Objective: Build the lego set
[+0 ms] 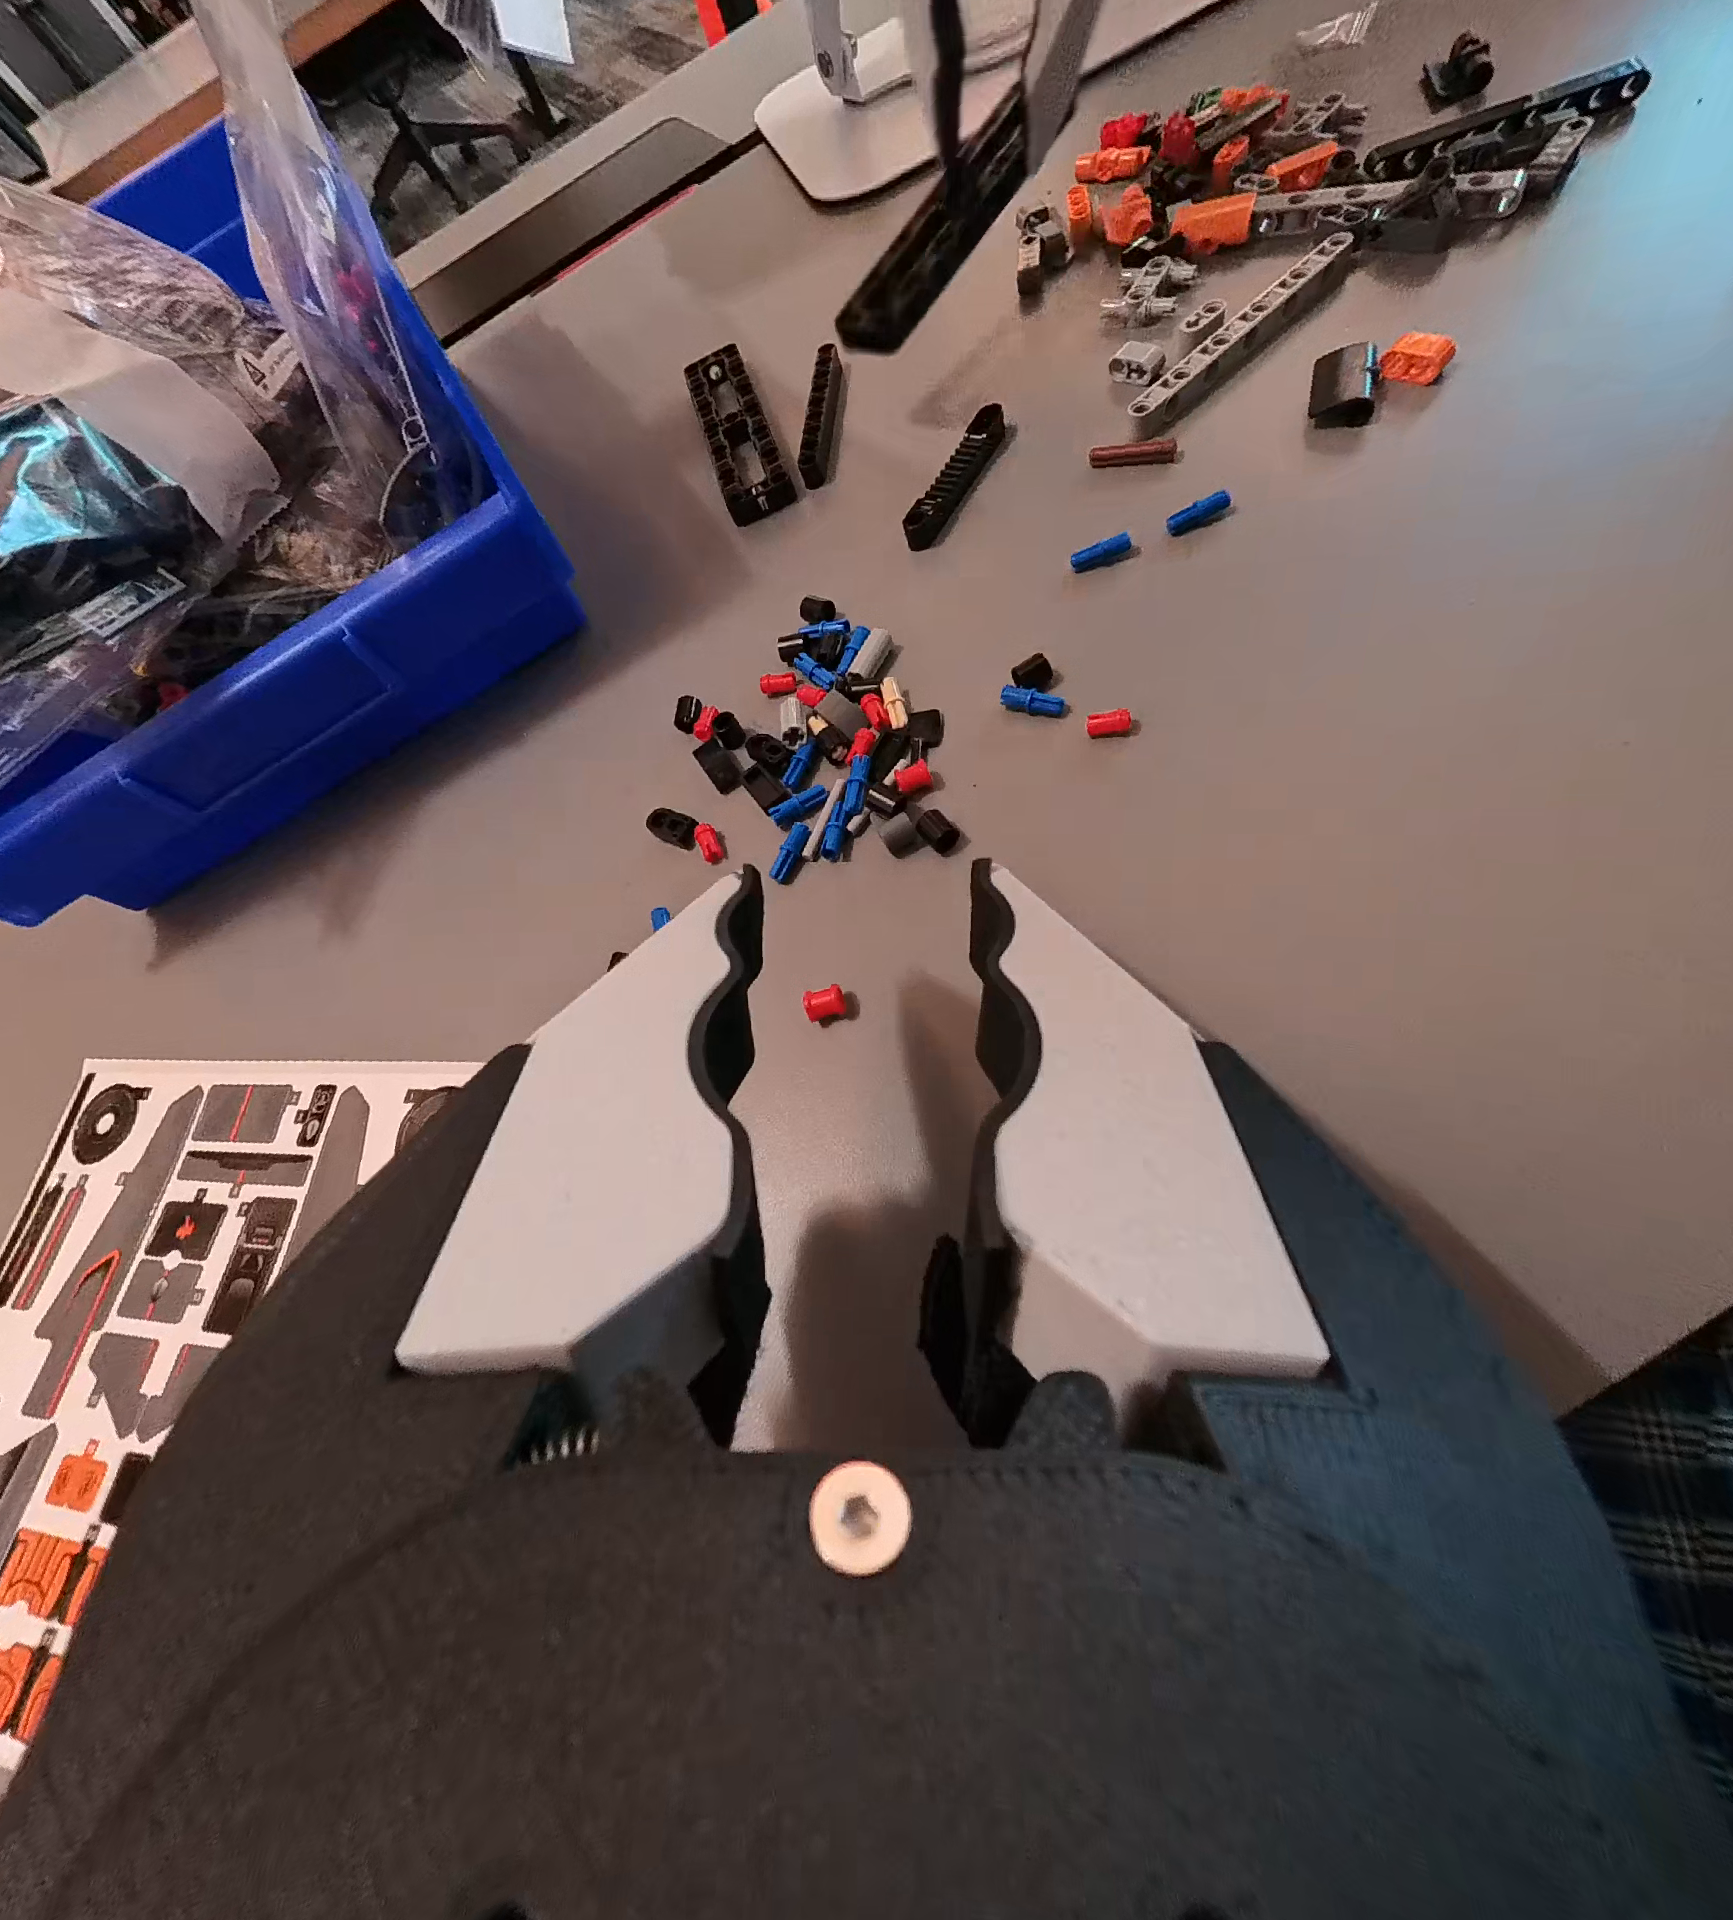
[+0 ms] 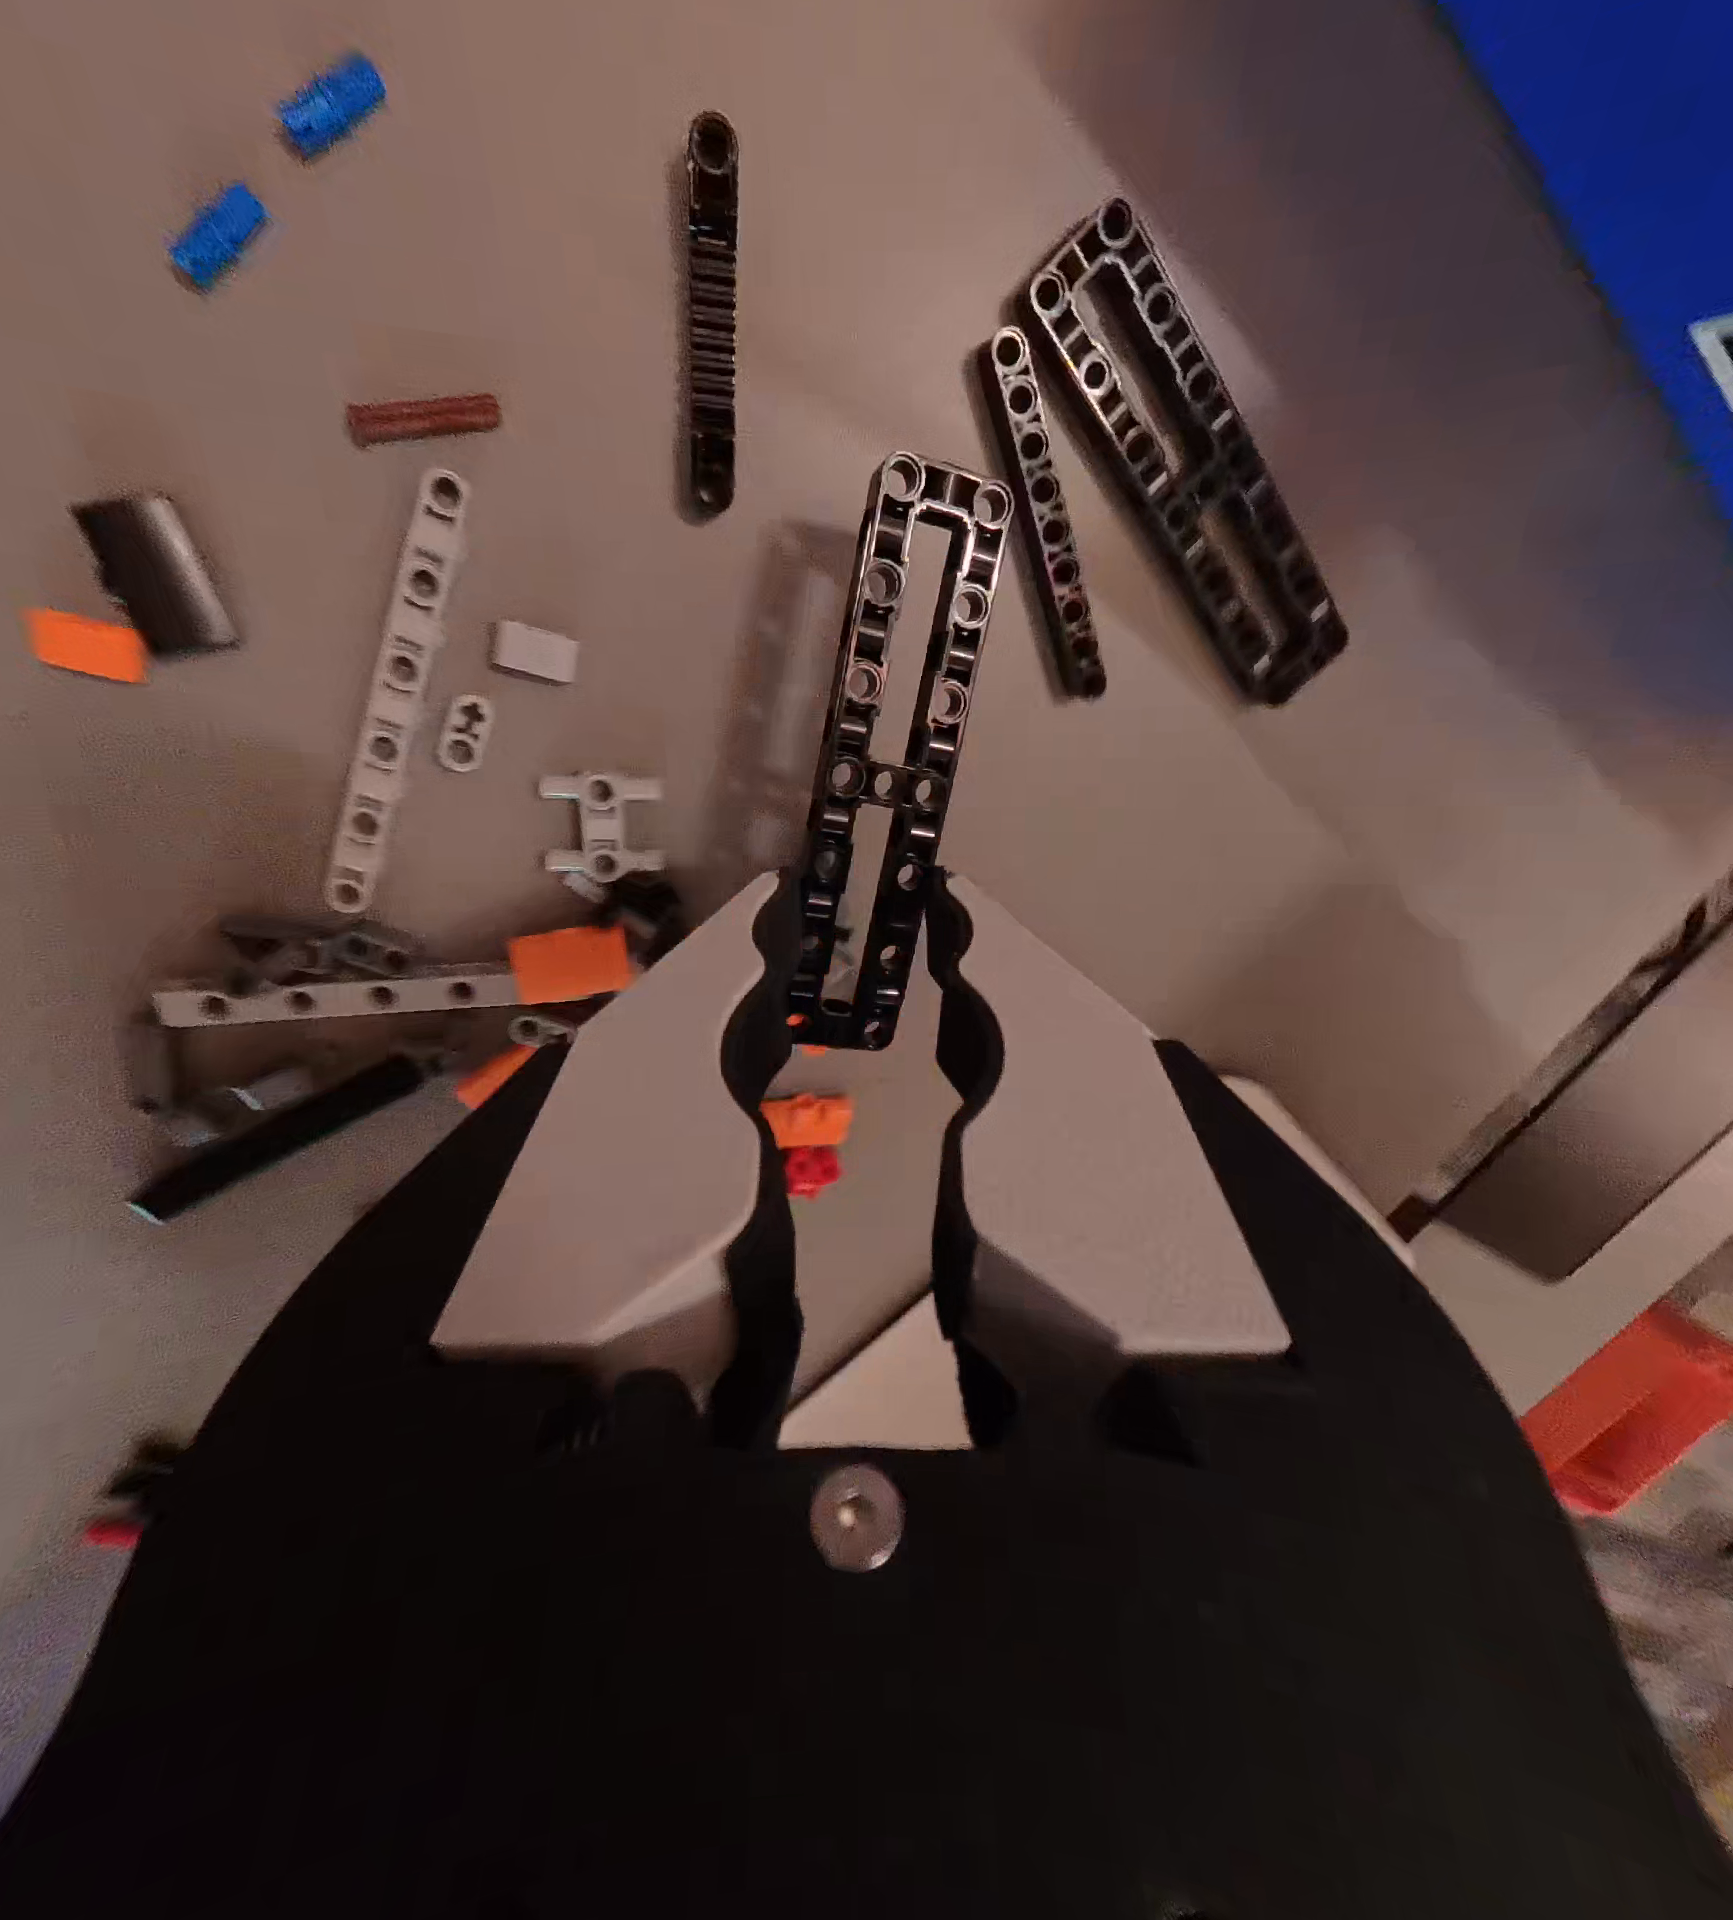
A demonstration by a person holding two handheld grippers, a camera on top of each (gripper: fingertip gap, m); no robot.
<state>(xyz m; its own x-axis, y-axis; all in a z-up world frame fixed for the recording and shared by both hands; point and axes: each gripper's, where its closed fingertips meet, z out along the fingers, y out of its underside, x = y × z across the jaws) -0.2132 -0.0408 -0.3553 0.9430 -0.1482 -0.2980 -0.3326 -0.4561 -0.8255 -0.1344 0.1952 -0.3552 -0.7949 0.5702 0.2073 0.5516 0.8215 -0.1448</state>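
My right gripper (image 2: 857, 883) is shut on one end of a long black lego frame (image 2: 903, 727) and holds it above the table. A second black frame (image 2: 1184, 447), a black beam (image 2: 1049, 509) and a black gear rack (image 2: 711, 312) lie below it. My left gripper (image 1: 864, 873) is open and empty, low over the grey table (image 1: 1413, 883). A single red pin (image 1: 822, 1003) lies between its fingers. A pile of small blue, red and black pins (image 1: 831, 748) lies just beyond the fingertips. The lifted frame (image 1: 919, 260) shows farther back in the left wrist view.
A blue bin (image 1: 342, 686) with plastic bags of parts stands at the left. A sticker sheet (image 1: 114, 1299) lies at the near left. A heap of orange, grey and black parts (image 1: 1257, 197) lies at the back right, and a white monitor foot (image 1: 841, 104) stands behind. The left gripper's tips are roughly 25 cm from the right gripper's.
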